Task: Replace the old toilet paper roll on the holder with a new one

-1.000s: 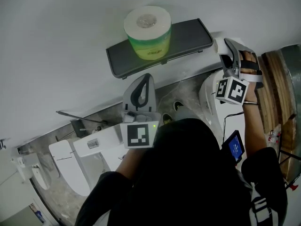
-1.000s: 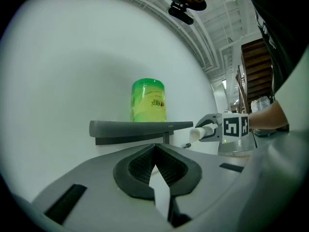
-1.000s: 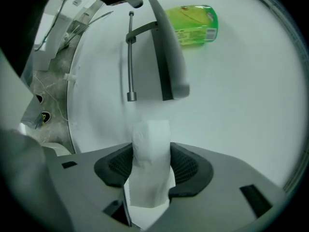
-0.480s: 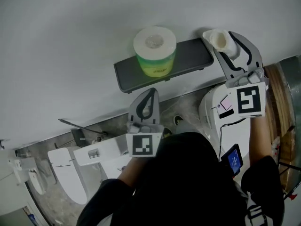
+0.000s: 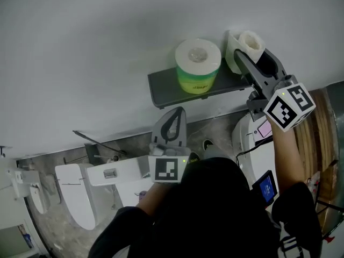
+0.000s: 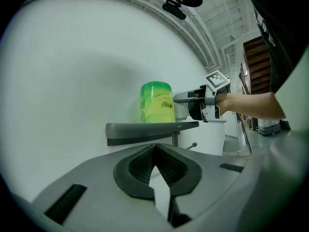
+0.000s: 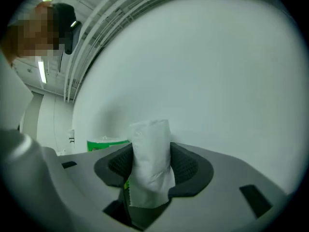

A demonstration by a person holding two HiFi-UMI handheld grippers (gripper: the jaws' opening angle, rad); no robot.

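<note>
A new toilet paper roll [image 5: 198, 63] in a green wrapper stands upright on the dark wall shelf [image 5: 166, 90]. In the left gripper view the new roll [image 6: 157, 103] sits on the shelf [image 6: 145, 129] ahead. My right gripper [image 5: 244, 50] is shut on a thin, nearly used white roll [image 5: 248, 41] at the shelf's right end, beside the new roll. The right gripper view has this old roll [image 7: 150, 153] squeezed between the pads, the green roll [image 7: 104, 144] behind. My left gripper [image 5: 171, 114] hangs below the shelf, shut and holding nothing.
A white wall fills the top of the head view. Below the shelf are a white toilet [image 5: 75, 192] with its tank [image 5: 115, 171] and a second toilet [image 5: 258, 138] at right. A small blue screen [image 5: 265, 186] and a wooden panel [image 5: 317, 122] lie at the right.
My right gripper has risen and rolled over with the old roll in it, and has come to the shelf's right end. The left gripper has stayed in place.
</note>
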